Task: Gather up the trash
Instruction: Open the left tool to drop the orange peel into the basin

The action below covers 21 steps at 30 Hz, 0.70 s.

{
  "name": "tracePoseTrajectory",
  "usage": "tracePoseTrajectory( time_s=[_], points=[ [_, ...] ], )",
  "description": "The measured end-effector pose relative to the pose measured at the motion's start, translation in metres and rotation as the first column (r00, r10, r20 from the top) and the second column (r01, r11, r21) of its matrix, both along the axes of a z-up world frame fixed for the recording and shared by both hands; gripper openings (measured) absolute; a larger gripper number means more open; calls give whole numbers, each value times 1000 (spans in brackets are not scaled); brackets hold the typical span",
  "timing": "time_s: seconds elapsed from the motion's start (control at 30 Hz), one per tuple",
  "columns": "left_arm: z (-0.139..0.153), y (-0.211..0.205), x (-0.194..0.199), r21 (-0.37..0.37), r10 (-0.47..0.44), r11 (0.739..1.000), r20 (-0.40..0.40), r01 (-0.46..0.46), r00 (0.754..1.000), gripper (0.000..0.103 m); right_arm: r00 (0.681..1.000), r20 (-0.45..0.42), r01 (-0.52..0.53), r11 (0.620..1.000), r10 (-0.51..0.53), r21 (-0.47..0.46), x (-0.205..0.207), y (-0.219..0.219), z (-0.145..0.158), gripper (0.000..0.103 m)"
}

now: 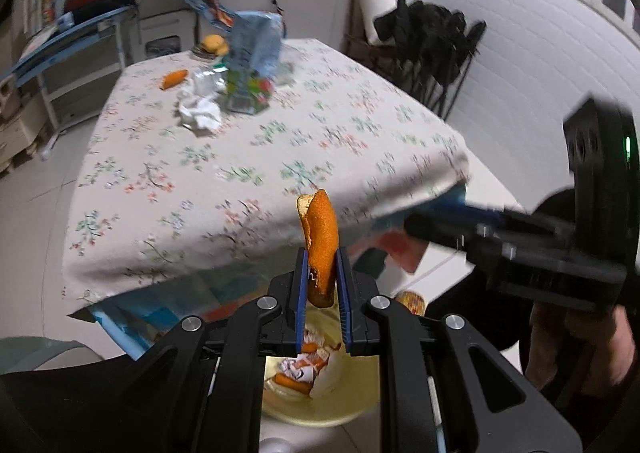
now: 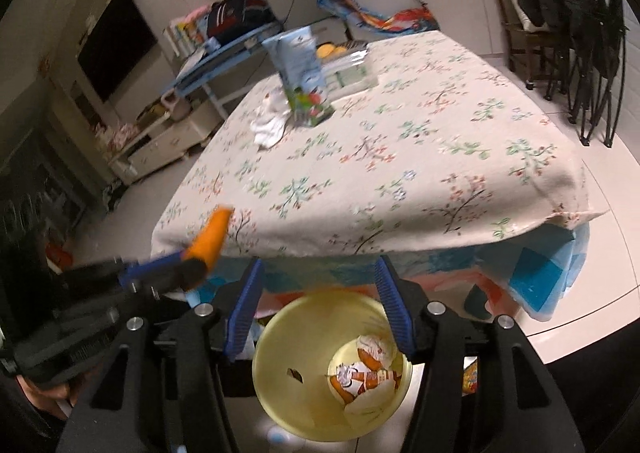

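I could read no text anywhere: the print on the tall pale-blue carton standing on my floral-clothed desk was too blurred.

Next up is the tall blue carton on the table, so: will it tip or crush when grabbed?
The blue carton stands tall on a narrow base, so a high push probably tips it. Its top looks creased, so it is likely empty, light and easily crushed.
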<state>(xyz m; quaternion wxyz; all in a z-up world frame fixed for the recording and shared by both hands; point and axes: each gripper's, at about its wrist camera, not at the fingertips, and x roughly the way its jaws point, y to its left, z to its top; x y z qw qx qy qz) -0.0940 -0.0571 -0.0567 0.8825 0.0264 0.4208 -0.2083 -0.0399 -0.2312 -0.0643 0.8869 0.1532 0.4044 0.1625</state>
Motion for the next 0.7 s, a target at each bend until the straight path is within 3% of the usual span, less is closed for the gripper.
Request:
tracePoseTrajectory(
  time_s=[0.17,0.27,0.33,0.47,0.7],
  points=[
    [-15,-12,-10,66,-64,996,-56,68,996,15,1000,-1,17,1000,-17,9,2,-5,-1,58],
    [-19,-15,-13,103,-69,992,-63,75,996,28,1000,2,23,1000,-23,10,2,-7,0,59],
    [-17,-13,-13,111,-57,992,-49,62,997,42,1000,7,30,999,-30,13,3,-9,-1,60],
    [-11,-9,-13,103,-28,994,-17,30,999,48,999,11,39,999,-40,10,3,-10,-1,62],
    [4,-2,-15,141,54,988,118,-70,992,58,998,30,48,999,-48,9,2,-12,2,62]
  ],
)
